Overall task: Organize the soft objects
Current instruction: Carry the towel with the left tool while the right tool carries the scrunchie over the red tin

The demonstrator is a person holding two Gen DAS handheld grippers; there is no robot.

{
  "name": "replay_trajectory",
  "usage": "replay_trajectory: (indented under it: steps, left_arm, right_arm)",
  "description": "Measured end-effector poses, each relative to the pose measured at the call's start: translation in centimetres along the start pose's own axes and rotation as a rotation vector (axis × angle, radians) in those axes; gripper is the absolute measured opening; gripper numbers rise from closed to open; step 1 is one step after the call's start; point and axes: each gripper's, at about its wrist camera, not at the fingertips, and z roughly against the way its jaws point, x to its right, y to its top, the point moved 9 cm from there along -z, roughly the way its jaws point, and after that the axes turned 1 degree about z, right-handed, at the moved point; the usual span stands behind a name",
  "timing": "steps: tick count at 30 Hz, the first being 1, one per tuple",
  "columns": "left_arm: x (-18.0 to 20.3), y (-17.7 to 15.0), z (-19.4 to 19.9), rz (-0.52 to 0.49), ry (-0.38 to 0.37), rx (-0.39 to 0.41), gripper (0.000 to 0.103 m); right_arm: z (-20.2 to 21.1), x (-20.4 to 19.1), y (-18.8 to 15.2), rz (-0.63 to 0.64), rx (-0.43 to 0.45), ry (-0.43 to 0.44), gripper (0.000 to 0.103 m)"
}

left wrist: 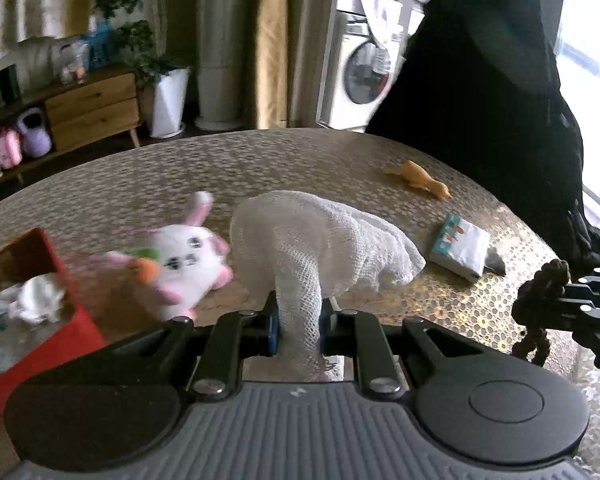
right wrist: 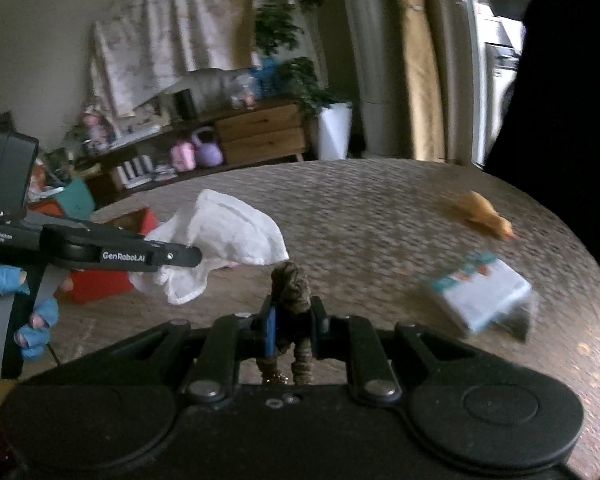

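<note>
flanking rabbit plush (left wrist: 184, 256), red box (left wrist: 56, 332), tissue pack (left wrist: 462, 250)

Left of the left gripper (left wrist: 298, 326), the red box (left wrist: 66, 322) is cut off; its white contents and the plush rabbit (left wrist: 184, 258) blur.

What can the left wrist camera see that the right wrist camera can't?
Only the left wrist view shows the white plush bunny with pink ears, the white washing machine, and white cloths inside the red box.

Only the right wrist view shows the blue-gloved hand holding the left gripper.

Both show the white mesh cloth pinched in the left gripper, the brown knotted rope pinched in the right gripper, the orange toy, the small white packet and the patterned round table.
</note>
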Motion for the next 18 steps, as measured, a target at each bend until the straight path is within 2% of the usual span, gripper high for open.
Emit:
replay_trajectory:
  steps: [18]
  left_arm:
    - [-14.0,0.6,8.2,0.118,0.167,0.072,0.017]
  right_arm:
    - [-4.8,-14.9,6.9,0.193,0.007,0.213,0.015]
